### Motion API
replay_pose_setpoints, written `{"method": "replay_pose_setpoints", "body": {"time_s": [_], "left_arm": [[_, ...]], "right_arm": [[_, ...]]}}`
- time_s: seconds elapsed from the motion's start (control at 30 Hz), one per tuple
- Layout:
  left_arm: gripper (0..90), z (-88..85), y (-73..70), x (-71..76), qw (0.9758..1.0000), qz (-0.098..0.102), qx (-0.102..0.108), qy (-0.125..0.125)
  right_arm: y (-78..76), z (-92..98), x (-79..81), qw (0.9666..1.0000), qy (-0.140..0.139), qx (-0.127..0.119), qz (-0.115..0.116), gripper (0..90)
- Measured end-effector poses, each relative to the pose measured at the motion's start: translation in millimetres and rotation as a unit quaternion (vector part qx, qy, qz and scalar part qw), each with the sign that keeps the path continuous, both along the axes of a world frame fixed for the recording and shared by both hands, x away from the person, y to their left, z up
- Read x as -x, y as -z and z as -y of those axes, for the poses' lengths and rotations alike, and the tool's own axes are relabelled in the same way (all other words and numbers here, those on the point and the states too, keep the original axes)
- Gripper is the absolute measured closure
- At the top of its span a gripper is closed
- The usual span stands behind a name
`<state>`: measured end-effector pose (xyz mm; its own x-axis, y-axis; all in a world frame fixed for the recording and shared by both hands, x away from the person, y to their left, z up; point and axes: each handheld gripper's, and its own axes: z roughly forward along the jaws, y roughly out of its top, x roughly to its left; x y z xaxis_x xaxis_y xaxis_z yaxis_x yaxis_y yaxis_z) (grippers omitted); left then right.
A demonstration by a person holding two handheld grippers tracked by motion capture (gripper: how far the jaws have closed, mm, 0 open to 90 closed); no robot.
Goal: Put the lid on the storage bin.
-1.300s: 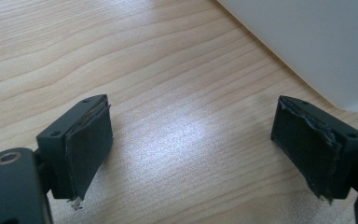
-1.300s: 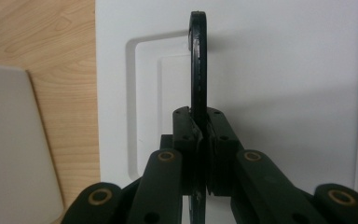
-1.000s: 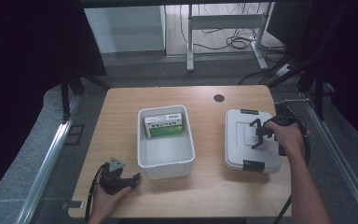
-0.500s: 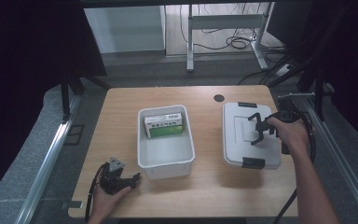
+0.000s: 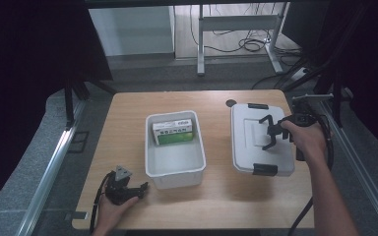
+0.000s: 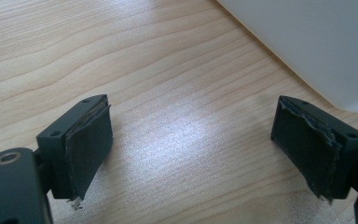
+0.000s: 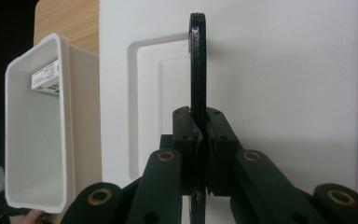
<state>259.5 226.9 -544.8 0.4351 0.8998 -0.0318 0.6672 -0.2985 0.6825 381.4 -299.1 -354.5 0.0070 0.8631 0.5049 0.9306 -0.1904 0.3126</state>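
A white lid with black clasps hangs slightly above the right side of the wooden table. My right gripper is shut on its thin black handle, which stands edge-on between the pads. Left of it sits an open white bin, also seen side-on, with a green and white box lying at its far end. My left gripper rests on the table by the bin's near left corner, jaws open over bare wood, close to the bin wall.
A small dark round disc lies on the table just beyond the lid. Metal rails run along both sides of the table. Desk legs and cables are on the floor behind it.
The right gripper has risen with the lid hanging from its handle, and the lid now looks larger and sits a little farther back. The left gripper has stayed put.
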Motion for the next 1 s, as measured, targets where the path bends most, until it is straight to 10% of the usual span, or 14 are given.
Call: {"method": "replay_pose_setpoints", "body": {"time_s": [1.0], "left_arm": [[12.4, -0.2, -0.2, -0.1, 1.0, -0.001, -0.001, 0.0]], "right_arm": [[-37.8, -44.8, 4.2, 0.9981, -0.046, -0.027, 0.029, 84.7]]}}
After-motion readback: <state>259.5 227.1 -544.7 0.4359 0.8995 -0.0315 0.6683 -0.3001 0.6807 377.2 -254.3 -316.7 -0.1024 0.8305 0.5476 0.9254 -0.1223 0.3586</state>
